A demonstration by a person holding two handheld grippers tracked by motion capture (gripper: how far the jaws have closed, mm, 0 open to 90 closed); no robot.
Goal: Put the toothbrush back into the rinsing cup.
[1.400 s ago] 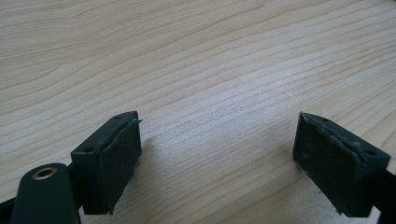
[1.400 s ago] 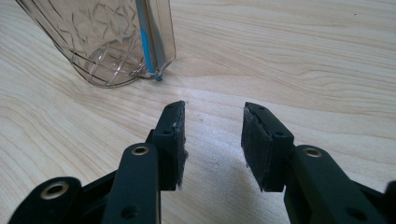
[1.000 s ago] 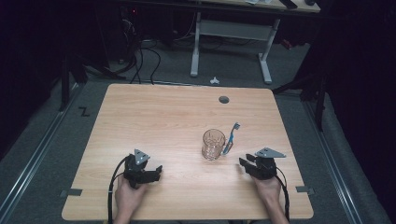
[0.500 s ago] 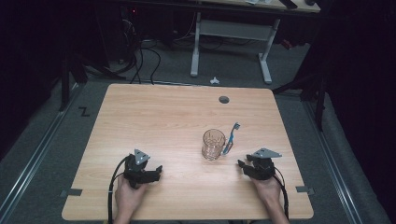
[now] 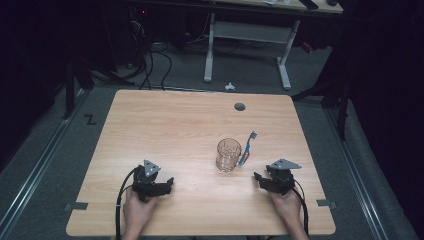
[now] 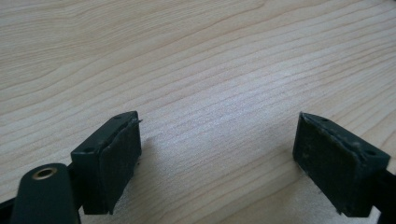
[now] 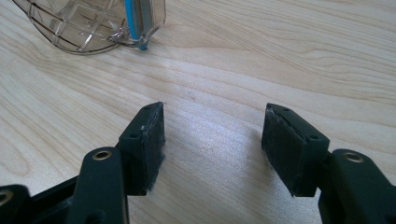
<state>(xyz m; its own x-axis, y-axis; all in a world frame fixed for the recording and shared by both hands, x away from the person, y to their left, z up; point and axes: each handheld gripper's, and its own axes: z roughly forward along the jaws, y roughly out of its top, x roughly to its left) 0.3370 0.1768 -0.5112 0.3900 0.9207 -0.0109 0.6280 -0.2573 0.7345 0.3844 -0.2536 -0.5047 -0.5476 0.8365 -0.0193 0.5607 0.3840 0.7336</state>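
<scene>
One glass (image 5: 229,154) with one toothbrush (image 5: 246,149) in it on my desk (image 5: 165,125). Both hand-held grippers, left (image 5: 167,184) and right (image 5: 258,179), rest low, released; right jaws just opened, nothing between.

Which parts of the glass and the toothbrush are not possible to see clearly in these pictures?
- Glass, right gripper view: its upper part is cut off by the top edge.
- Toothbrush, high view: too small to tell whether it rests inside the glass or leans against it.
- Toothbrush bristles, high view: too small.

Black tools (image 5: 260,180), grey three-cornered top plates, trailing black cables.
</scene>
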